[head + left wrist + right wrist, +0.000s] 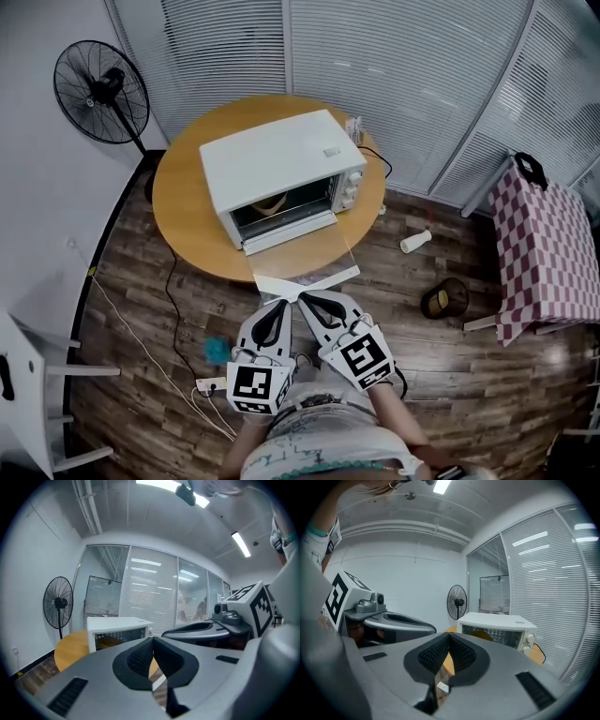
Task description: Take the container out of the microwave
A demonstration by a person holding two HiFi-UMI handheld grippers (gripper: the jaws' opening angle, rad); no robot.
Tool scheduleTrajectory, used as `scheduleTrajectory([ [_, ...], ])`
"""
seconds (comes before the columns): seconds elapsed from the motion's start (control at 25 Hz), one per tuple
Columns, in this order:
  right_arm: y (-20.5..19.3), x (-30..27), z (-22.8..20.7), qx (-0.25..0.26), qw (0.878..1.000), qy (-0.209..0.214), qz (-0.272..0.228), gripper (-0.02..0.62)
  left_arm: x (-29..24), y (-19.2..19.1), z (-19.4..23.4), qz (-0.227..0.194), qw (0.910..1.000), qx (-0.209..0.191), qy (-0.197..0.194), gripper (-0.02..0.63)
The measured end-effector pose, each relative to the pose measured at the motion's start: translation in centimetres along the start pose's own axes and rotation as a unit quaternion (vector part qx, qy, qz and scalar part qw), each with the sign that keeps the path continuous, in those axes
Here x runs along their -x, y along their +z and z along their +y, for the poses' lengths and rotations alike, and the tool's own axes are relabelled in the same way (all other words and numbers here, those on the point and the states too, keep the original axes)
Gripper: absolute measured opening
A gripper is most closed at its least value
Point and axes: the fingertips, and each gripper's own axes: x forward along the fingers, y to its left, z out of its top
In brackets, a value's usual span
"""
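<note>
Approach step. Microwave [281, 169] sits mid-worktop [187, 216], door [291, 232] down, container [272, 203] inside. Left hand-held gripper [278, 306] and right hand-held gripper [305, 298] are both pinched closed and empty, just off the near edge. Next, probably: open the jaws, reach in level.

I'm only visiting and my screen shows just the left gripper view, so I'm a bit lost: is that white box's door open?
Observer: Yes. From the head view, the microwave has its door folded down toward the person, and a tan container shows inside.
Operator: Is the other gripper carrying anything?
Observer: No. The right gripper has its jaws together with nothing between them.
Operator: Anything lying on the floor?
Observer: A white cup lies on its side, to the right of the round table.
</note>
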Motion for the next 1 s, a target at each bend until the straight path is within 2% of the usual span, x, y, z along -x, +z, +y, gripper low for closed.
scheduleTrajectory([
  [0.4, 0.5, -2.4, -1.9, 0.007, 1.0, 0.019, -0.003, -0.006, -2.2, 0.7, 1.7, -0.002, 0.9999, -0.001, 0.017, 0.015],
  [1.0, 1.8, -8.3, -7.8, 0.006, 0.998, 0.057, -0.003, -0.006, -9.0, 2.7, 5.8, 0.005, 0.9987, 0.012, 0.049, 0.015],
])
